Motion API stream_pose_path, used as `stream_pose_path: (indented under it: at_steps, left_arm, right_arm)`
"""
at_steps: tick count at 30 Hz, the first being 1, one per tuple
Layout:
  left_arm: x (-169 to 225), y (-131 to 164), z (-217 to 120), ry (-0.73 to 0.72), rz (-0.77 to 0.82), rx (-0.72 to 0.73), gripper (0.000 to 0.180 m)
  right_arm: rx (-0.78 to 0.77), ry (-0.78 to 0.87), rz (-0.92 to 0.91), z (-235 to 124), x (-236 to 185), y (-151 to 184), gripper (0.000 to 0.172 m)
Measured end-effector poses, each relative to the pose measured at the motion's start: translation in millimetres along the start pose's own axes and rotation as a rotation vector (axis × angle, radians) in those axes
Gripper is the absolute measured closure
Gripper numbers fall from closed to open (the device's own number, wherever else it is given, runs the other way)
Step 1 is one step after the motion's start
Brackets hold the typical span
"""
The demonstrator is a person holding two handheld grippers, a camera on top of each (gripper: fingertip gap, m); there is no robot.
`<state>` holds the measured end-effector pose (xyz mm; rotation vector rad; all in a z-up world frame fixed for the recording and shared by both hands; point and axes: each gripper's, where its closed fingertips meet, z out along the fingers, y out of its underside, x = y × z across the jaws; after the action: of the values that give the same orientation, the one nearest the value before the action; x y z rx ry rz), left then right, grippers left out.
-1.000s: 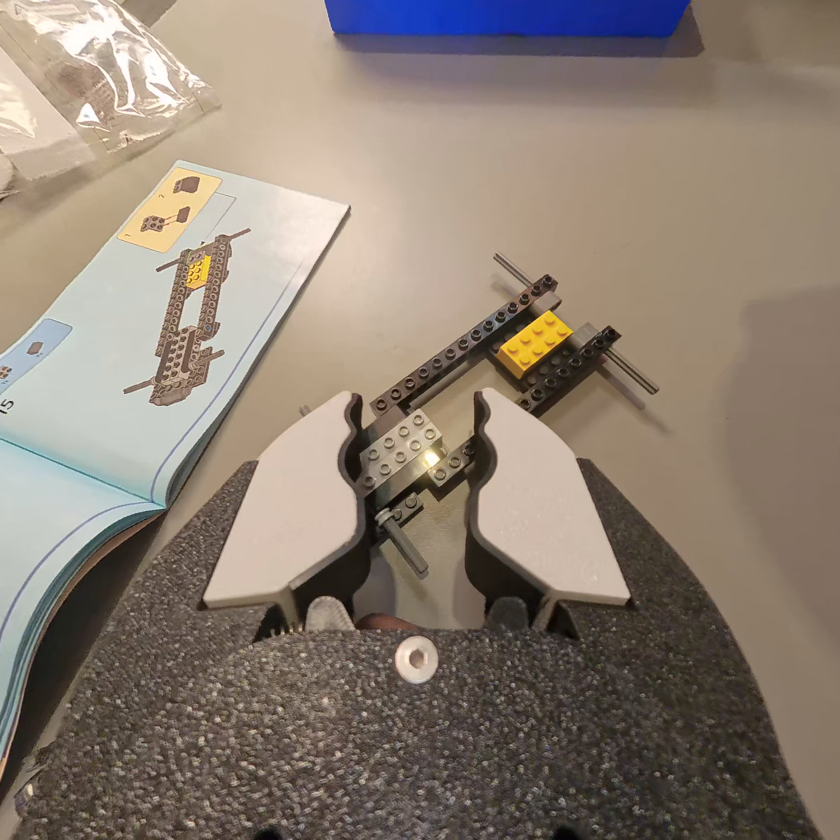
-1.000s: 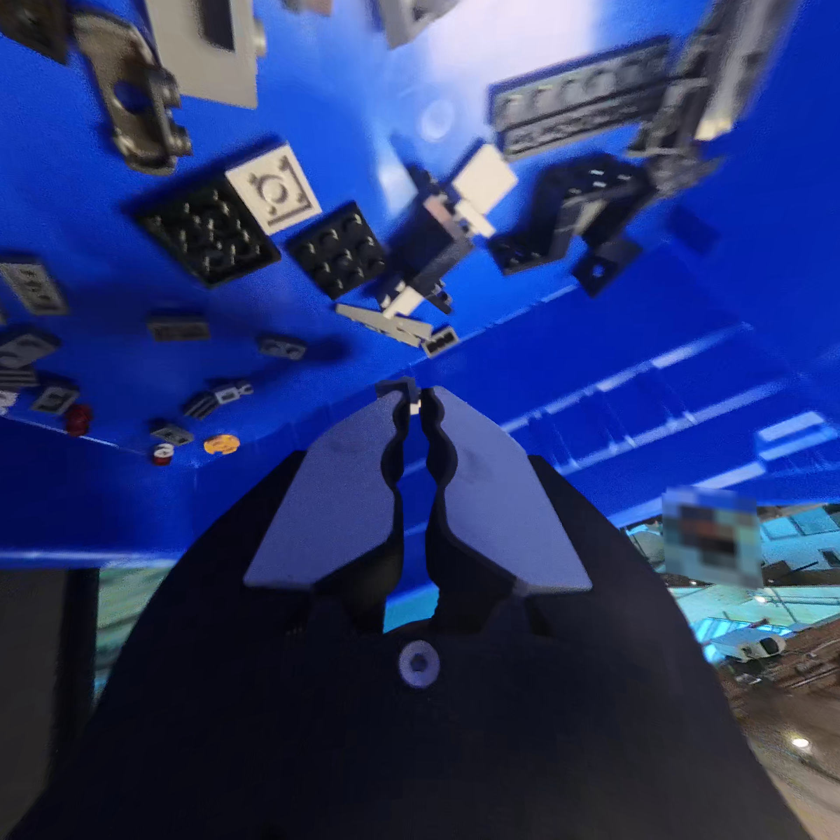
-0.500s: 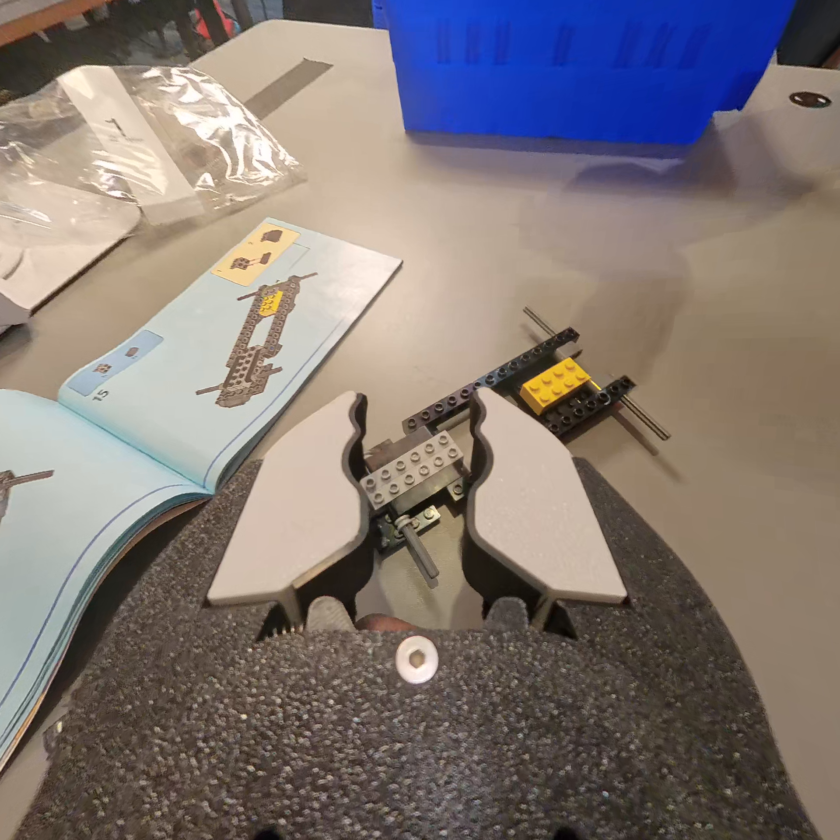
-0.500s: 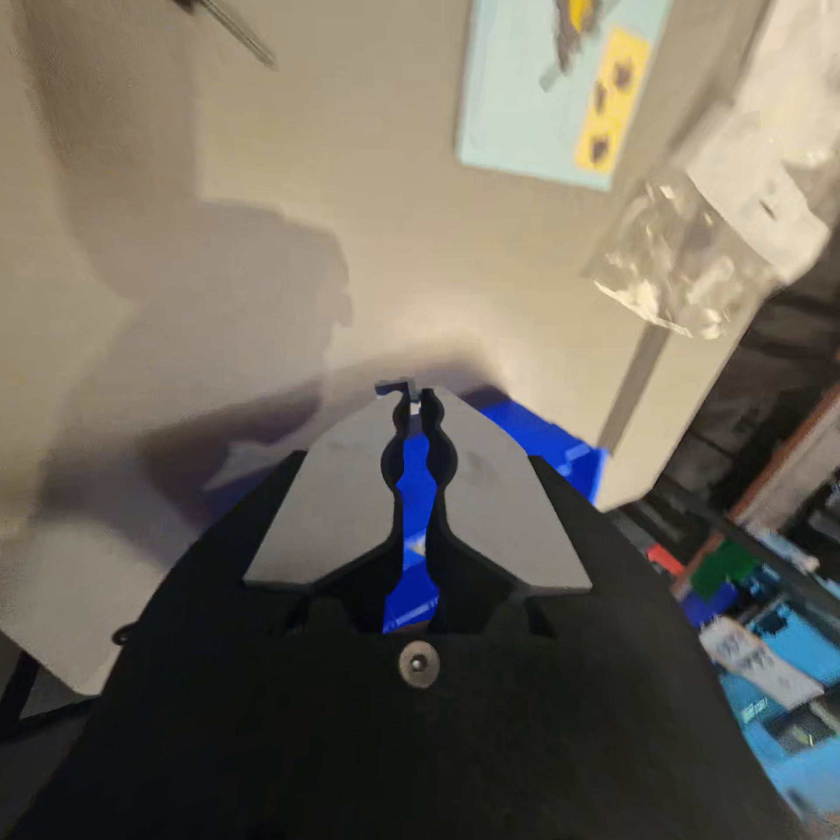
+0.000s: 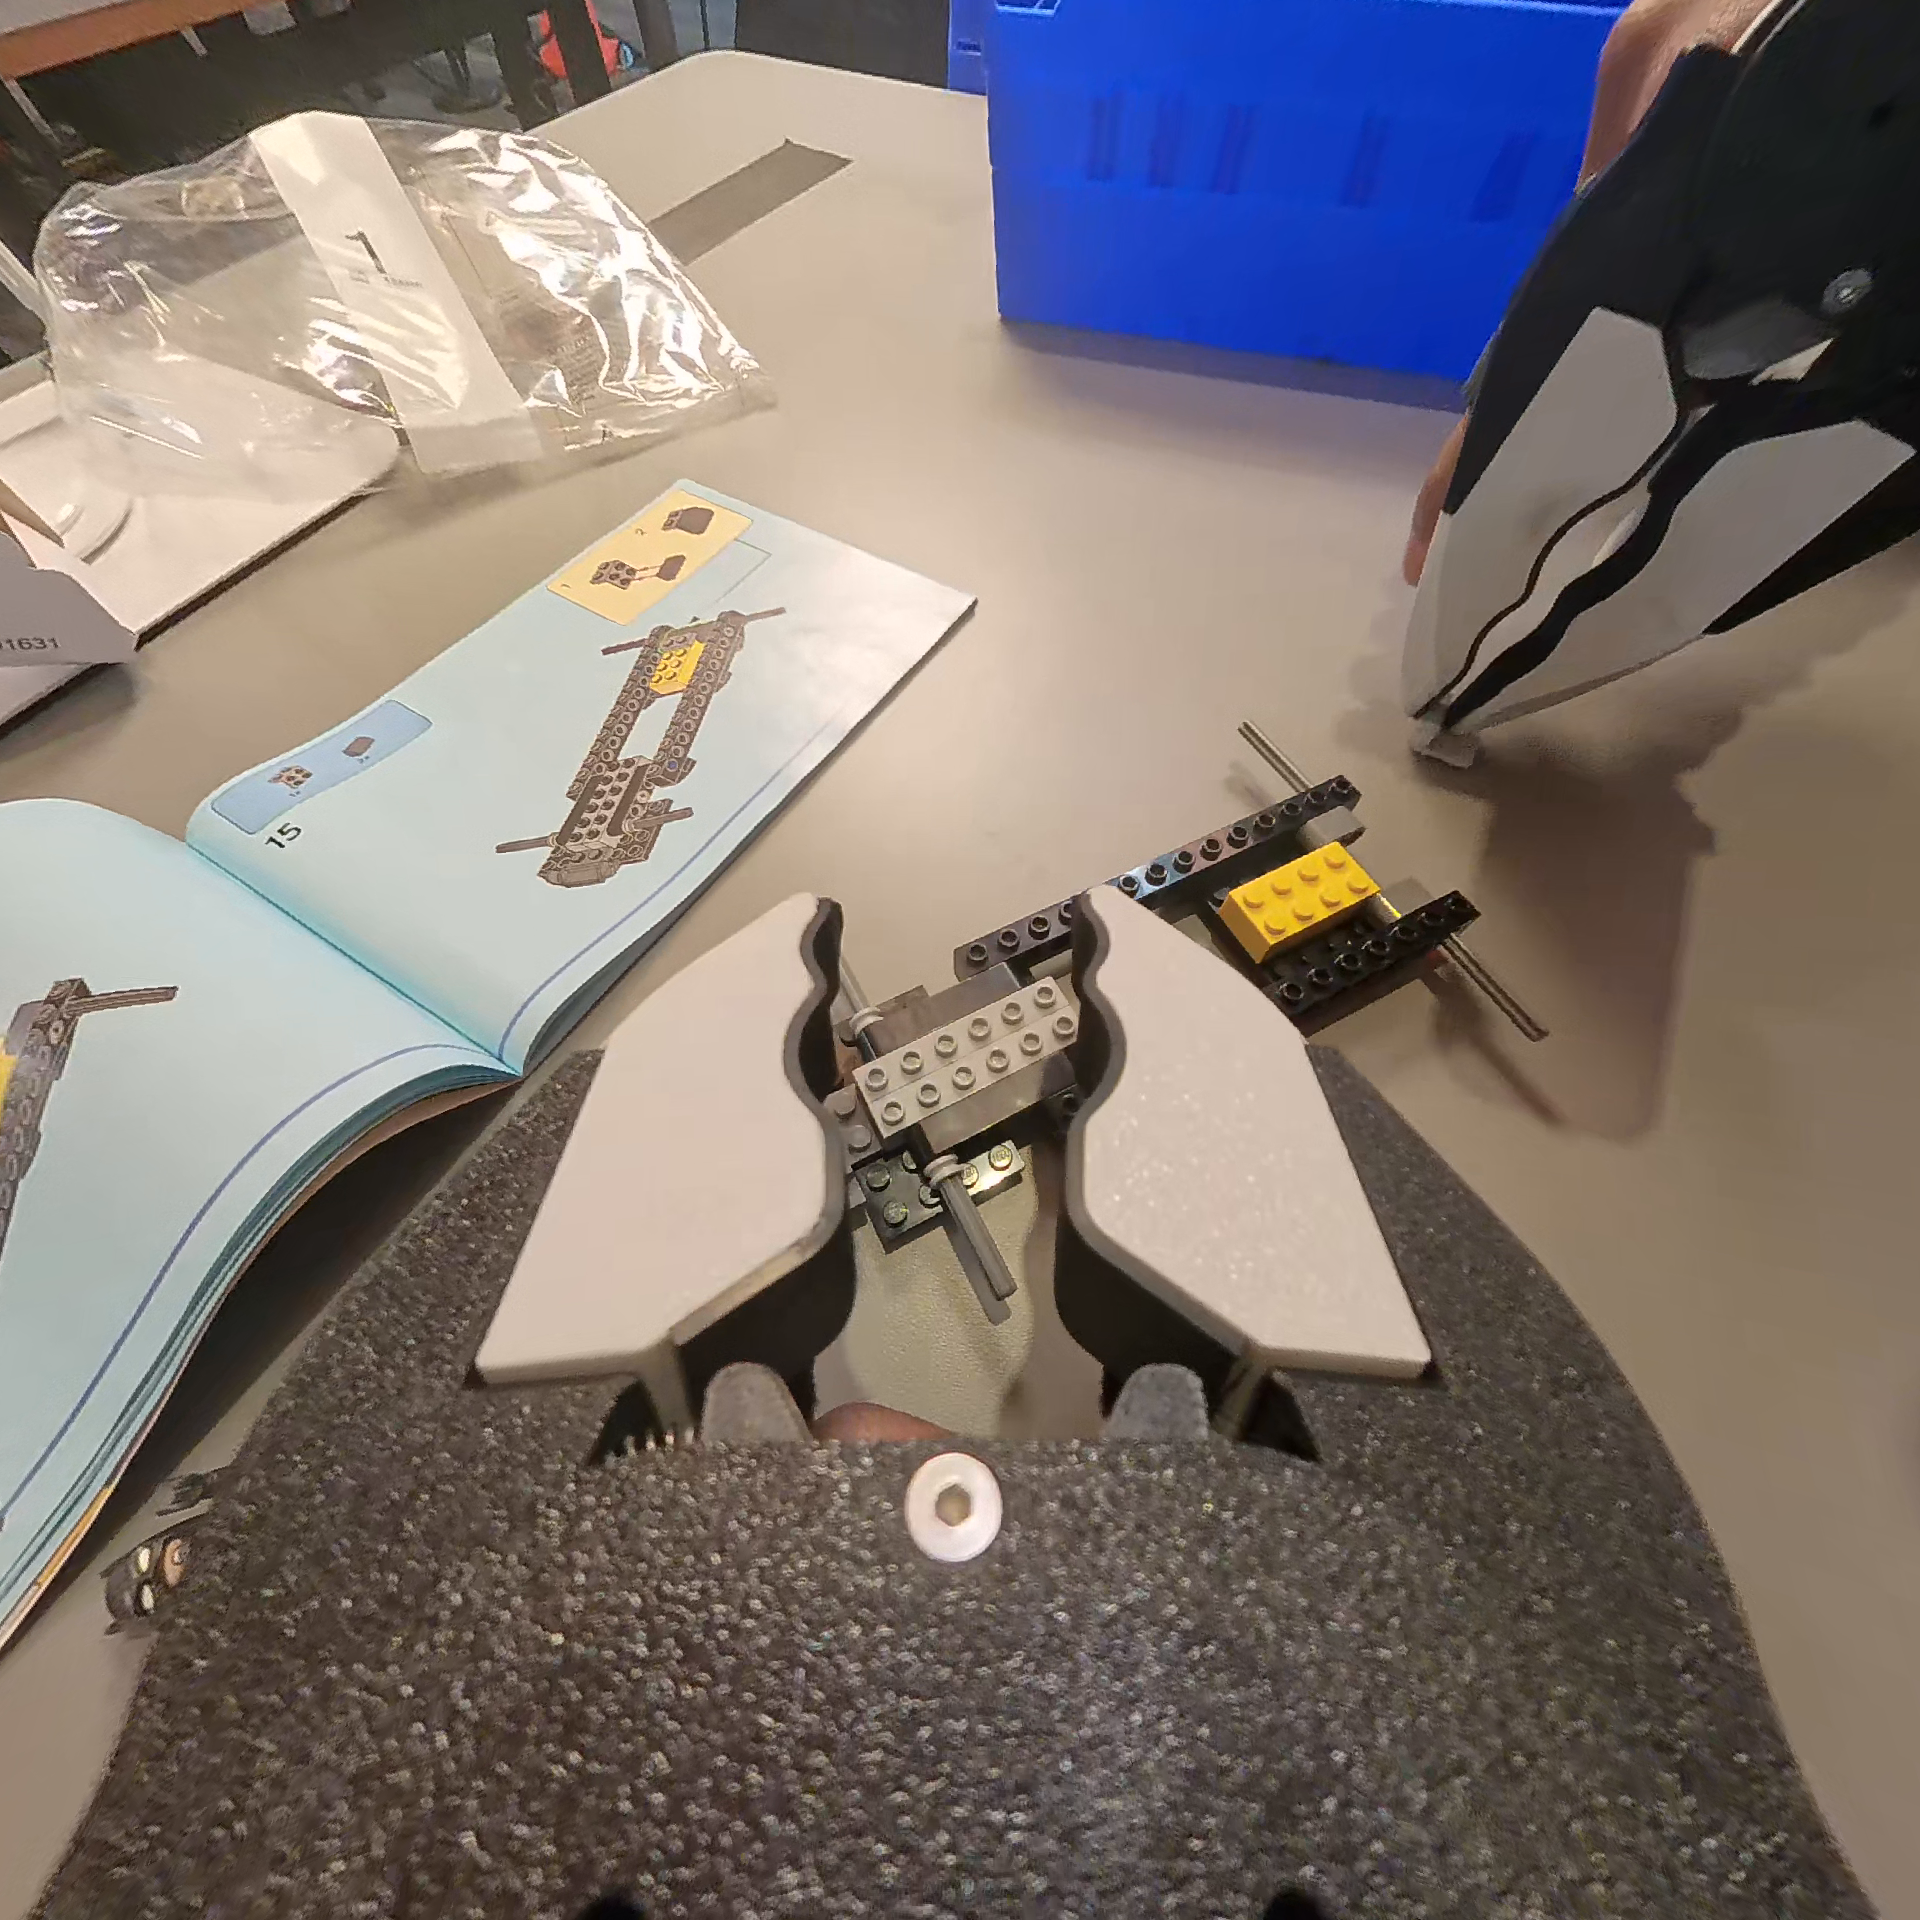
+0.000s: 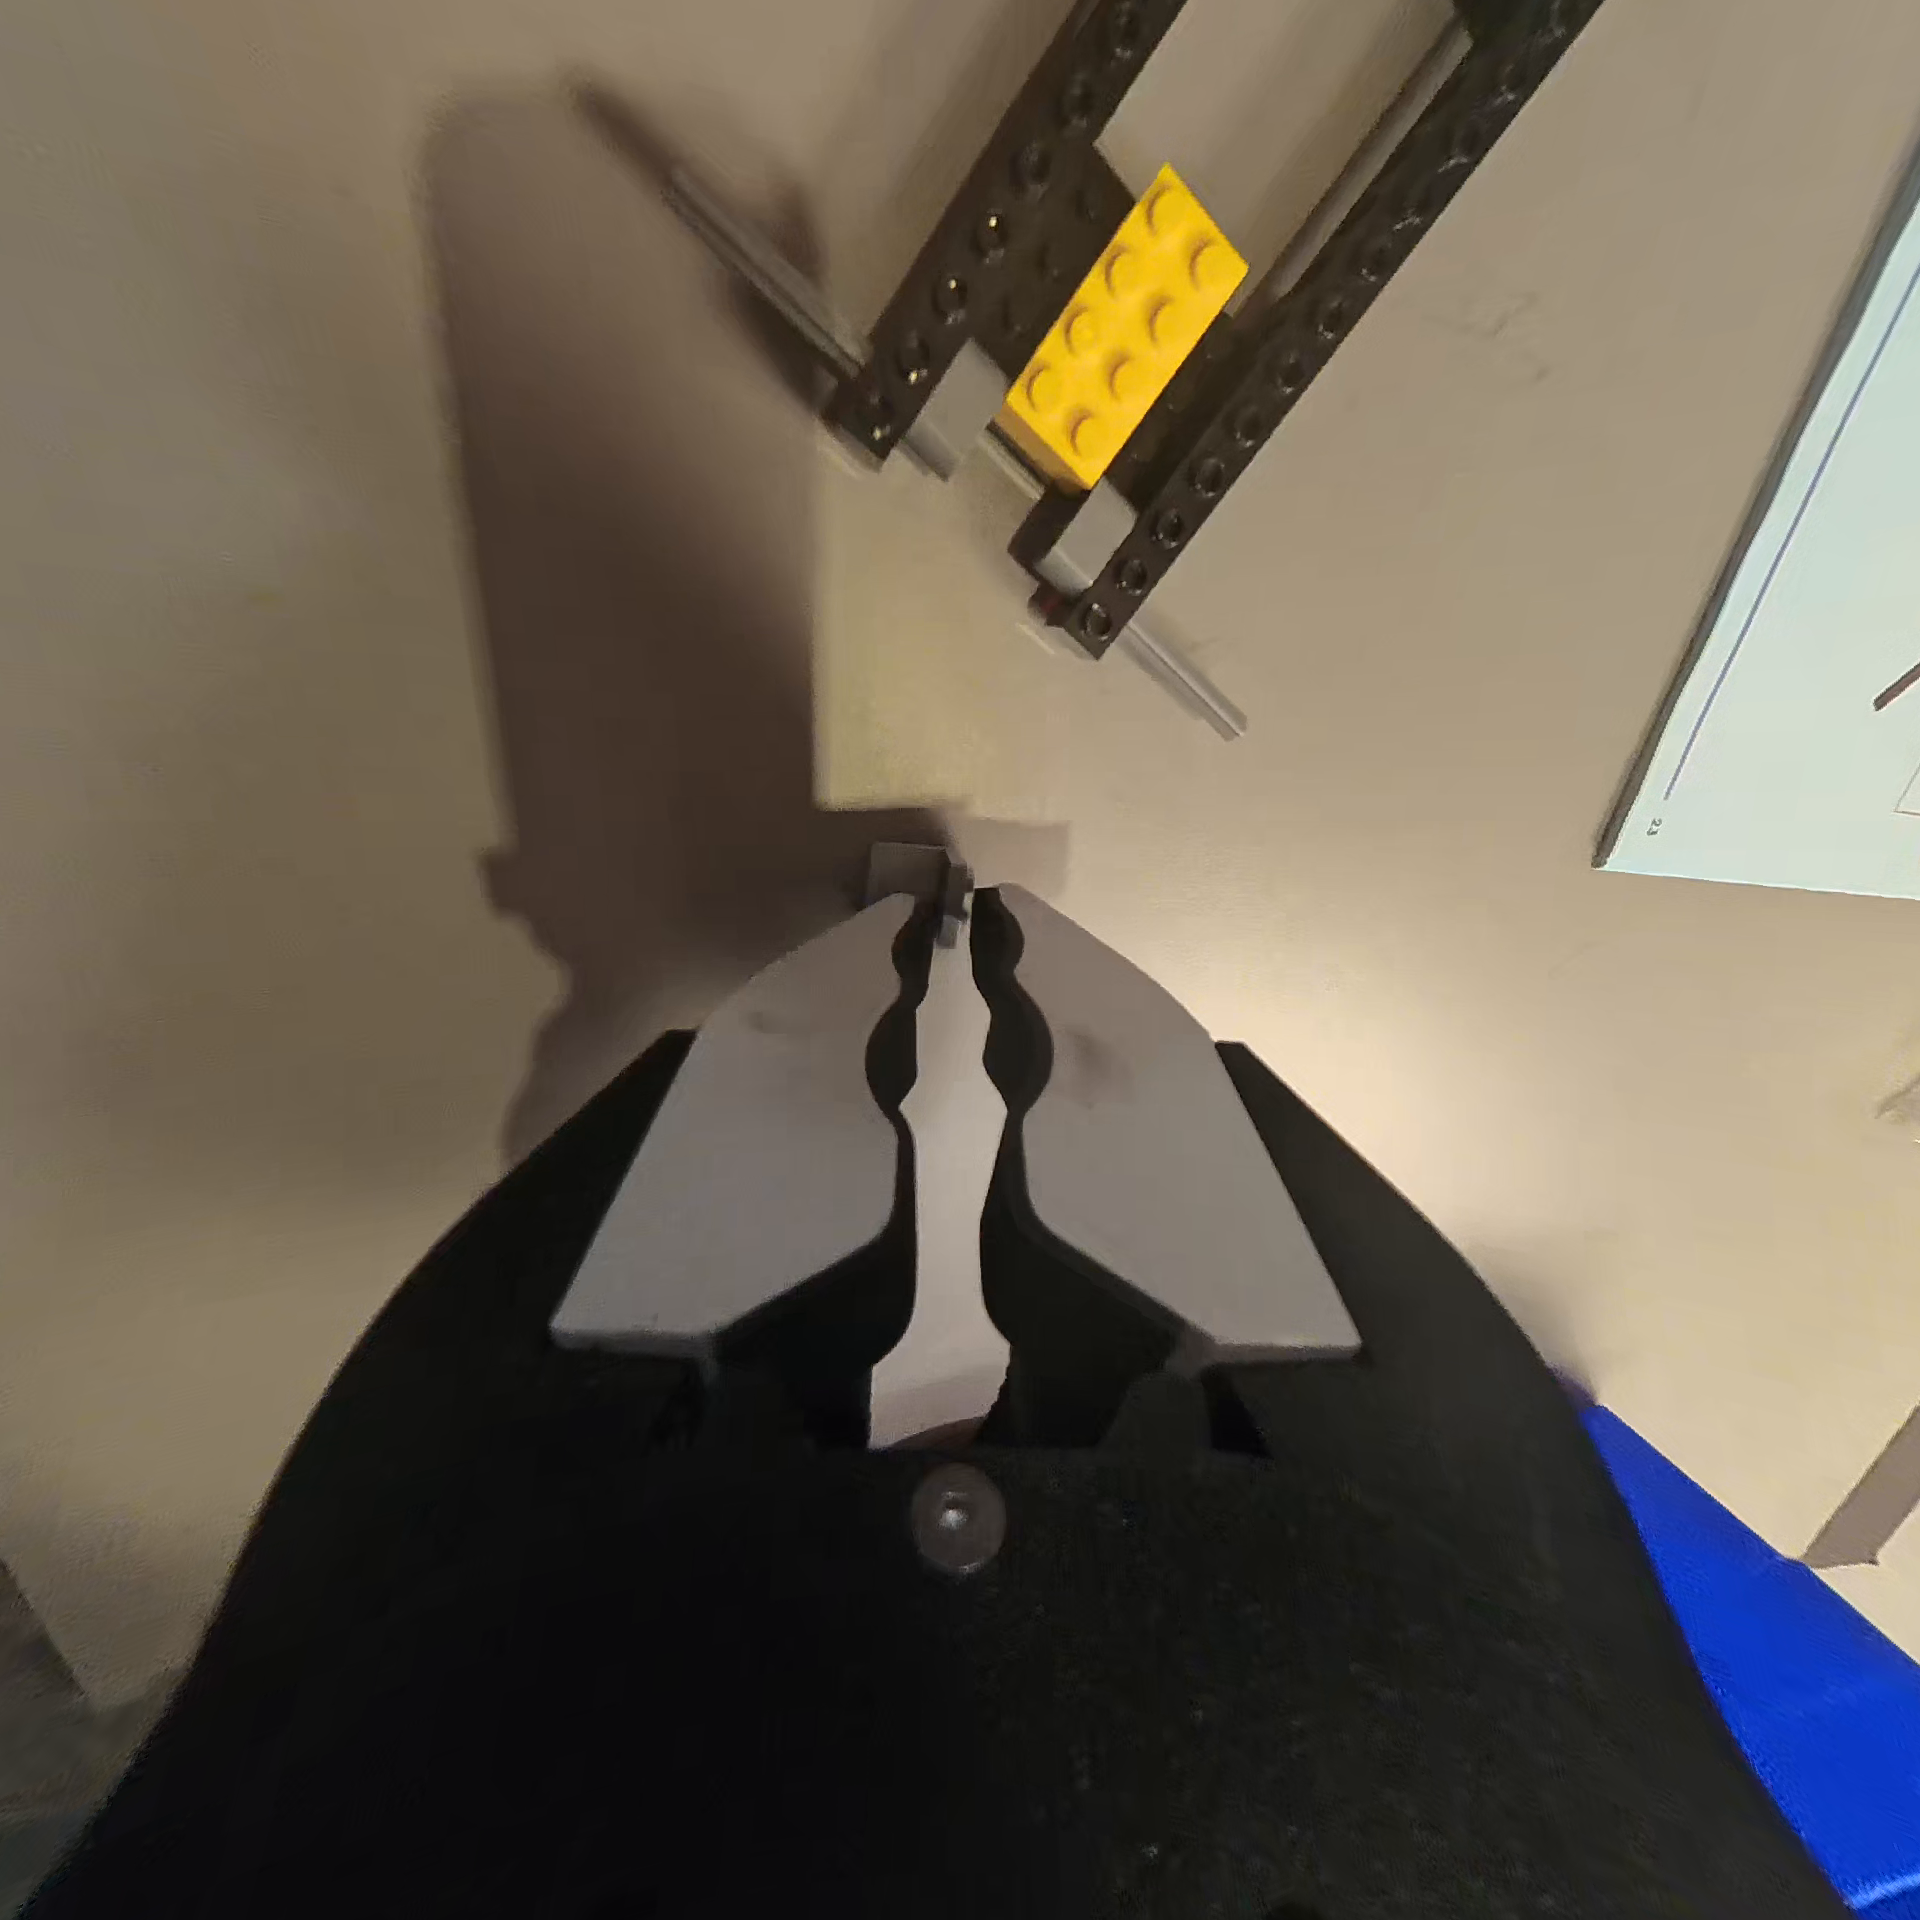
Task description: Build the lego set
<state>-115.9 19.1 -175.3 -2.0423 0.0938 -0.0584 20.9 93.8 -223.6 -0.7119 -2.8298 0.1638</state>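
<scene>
Left gripper point(image 5: 951, 1023) clamped across near end of brick frame point(image 5: 1226, 914), pads on grey brick point(image 5: 971, 1065). Right gripper point(image 6: 943, 904) pinching small grey piece point(image 6: 906, 871), just beyond frame's yellow-brick point(image 5: 1299, 896) end. Probably light, rigid, press-fit: best held by the long sides.

Bright overhead room light, hard shadows on the grey table point(image 5: 1091, 540).
Left wrist view is sharp, glare on the clear plastic bag point(image 5: 343, 270), edges bowed; right wrist view is dimmer, warmer, motion-smeared, gripper shadow point(image 6: 623, 520) falling left.
</scene>
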Motion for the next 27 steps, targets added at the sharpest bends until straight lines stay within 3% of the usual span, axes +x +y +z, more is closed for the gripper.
stream_pose_path:
  at_steps: [10,19,27]
  left_arm:
    - [1.2,1.1,1.1,0.005,0.006,-0.01,0.137]
    - [5.1,3.2,1.9,0.022,0.022,-0.024,0.137]
    - [6.2,4.5,3.0,0.04,0.014,-0.035,0.137]
  right_arm:
    - [0.169,0.081,0.23,-11.8,16.5,0.8,0.152]
    - [0.525,0.105,0.631,-23.5,8.1,8.7,0.15]
    - [0.698,0.142,0.72,-25.3,9.1,10.8,0.144]
